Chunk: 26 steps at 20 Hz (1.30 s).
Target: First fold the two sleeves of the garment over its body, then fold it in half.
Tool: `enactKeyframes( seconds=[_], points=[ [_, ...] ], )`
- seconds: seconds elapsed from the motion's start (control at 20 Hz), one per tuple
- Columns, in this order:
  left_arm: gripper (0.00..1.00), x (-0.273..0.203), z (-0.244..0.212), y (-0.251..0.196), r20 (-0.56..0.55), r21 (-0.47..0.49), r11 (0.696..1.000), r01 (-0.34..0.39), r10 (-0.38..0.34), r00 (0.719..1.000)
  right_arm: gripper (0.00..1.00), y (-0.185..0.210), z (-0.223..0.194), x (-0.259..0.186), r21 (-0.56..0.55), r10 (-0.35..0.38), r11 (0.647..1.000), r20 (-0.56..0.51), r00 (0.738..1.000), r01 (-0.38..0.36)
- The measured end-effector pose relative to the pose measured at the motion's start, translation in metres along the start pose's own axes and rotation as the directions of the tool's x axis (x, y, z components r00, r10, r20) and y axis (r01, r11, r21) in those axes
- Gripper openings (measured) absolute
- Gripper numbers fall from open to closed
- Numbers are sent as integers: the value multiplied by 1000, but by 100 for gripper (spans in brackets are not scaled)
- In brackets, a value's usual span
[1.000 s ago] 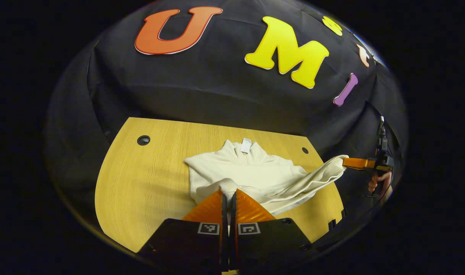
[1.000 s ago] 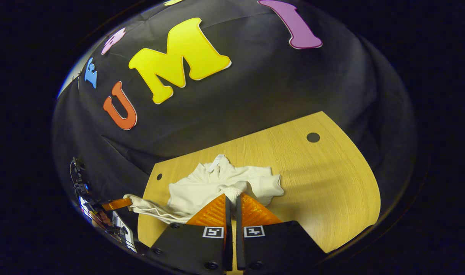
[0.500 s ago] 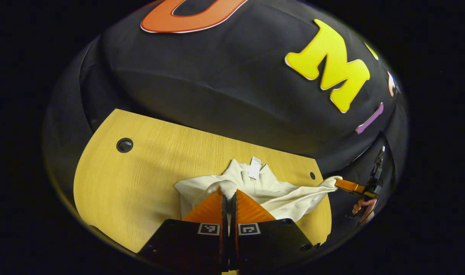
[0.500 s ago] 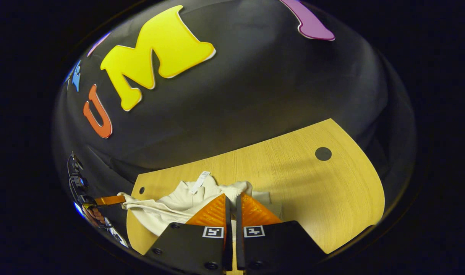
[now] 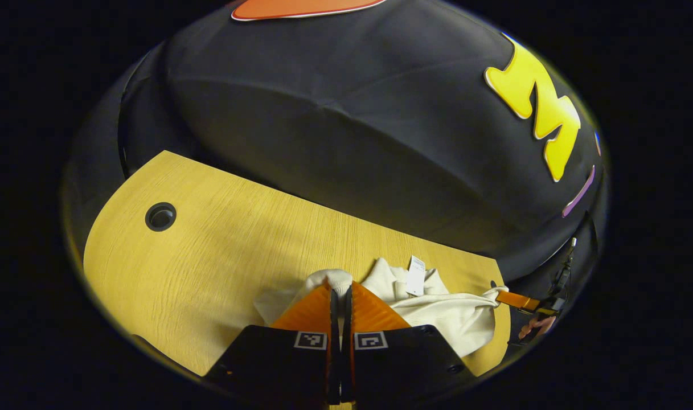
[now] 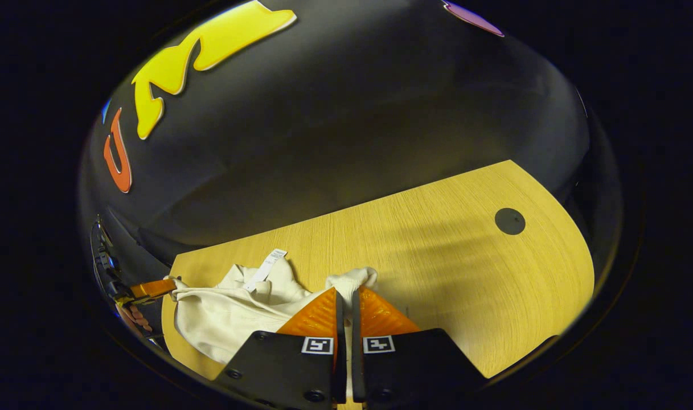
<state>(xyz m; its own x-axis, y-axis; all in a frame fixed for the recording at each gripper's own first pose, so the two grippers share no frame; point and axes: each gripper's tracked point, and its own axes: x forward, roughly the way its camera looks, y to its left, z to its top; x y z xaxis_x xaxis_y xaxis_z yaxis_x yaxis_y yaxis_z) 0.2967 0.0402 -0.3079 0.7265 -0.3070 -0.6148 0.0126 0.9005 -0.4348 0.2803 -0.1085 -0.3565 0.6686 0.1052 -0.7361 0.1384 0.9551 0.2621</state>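
Note:
A cream garment [image 5: 437, 319] lies bunched on the wooden table [image 5: 221, 239], its collar label [image 5: 415, 275] standing up. My left gripper [image 5: 339, 286] is shut on a ribbed end of the fabric, which pokes up between its fingertips. Off to the right, the right gripper [image 5: 508, 296] pinches another end of the garment, stretched taut, with a hand behind it. In the right gripper view, my right gripper [image 6: 347, 291] is shut on a ribbed end of the garment [image 6: 221, 313]. The left gripper [image 6: 155, 288] pulls the cloth at far left, beside the label [image 6: 263, 267].
The table [image 6: 448, 262] has bare wood beyond the garment and a round cable hole [image 6: 509, 221] near its far corner. Another hole [image 5: 160, 216] sits at the left in the left gripper view. The black cloth wall rises close behind the table's far edge.
Both grippers have carried their fabric ends toward the collar while staying shut. The garment now looks shorter and more bunched, and each view has swung outward over bare table.

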Motion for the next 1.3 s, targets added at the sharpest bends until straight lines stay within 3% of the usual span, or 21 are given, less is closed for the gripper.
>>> enactKeyframes(
  seconds=[0.1,0.15,0.2,0.25,0.3,0.45,0.5,0.6,0.7,0.75,0.9,0.95,1.05,1.15,1.3],
  points=[
    [4,12,-2,2,4,24,999,-23,23,1000,4,-1,-6,11,5,-12,1000,-4,1000,12],
    [15,16,-2,-2,5,26,1000,-15,15,1000,4,0,-8,14,12,-16,1000,-7,1000,16],
    [10,15,-2,-1,5,36,999,-23,23,1000,2,2,-6,17,29,-10,1000,-4,1000,10],
    [19,13,0,0,14,54,998,-33,33,999,11,4,-4,19,41,-9,999,-1,1000,9],
    [27,11,6,2,34,76,996,-41,39,999,14,6,-2,15,50,4,999,5,1000,-4],
    [97,-4,41,4,141,153,986,-73,51,989,22,11,4,0,42,24,999,33,999,-25],
    [100,-10,50,2,168,165,983,-77,49,985,36,13,7,-6,35,26,999,45,999,-28],
    [99,-21,55,-2,191,177,980,-86,51,980,47,16,15,-20,10,30,999,89,996,-31],
    [99,-36,55,-5,205,189,977,-97,57,977,83,16,21,-34,-32,12,999,119,993,-9],
    [99,-48,55,-8,220,197,975,-107,62,974,93,20,23,-45,-46,13,999,135,991,-7],
    [99,-97,60,-25,297,198,974,-107,44,954,94,35,32,-91,-119,15,993,212,977,11],
    [98,-118,62,-31,326,203,973,-107,36,945,90,44,37,-112,-147,20,989,244,969,17],
    [99,-164,73,-44,398,223,967,-124,26,917,96,65,48,-156,-197,47,980,319,946,18],
    [98,-213,86,-70,472,235,963,-129,2,881,97,95,63,-210,-238,87,971,413,907,15],
    [98,-289,100,-106,582,285,946,-153,-44,812,97,125,76,-290,-290,103,954,539,836,70]
  ],
)
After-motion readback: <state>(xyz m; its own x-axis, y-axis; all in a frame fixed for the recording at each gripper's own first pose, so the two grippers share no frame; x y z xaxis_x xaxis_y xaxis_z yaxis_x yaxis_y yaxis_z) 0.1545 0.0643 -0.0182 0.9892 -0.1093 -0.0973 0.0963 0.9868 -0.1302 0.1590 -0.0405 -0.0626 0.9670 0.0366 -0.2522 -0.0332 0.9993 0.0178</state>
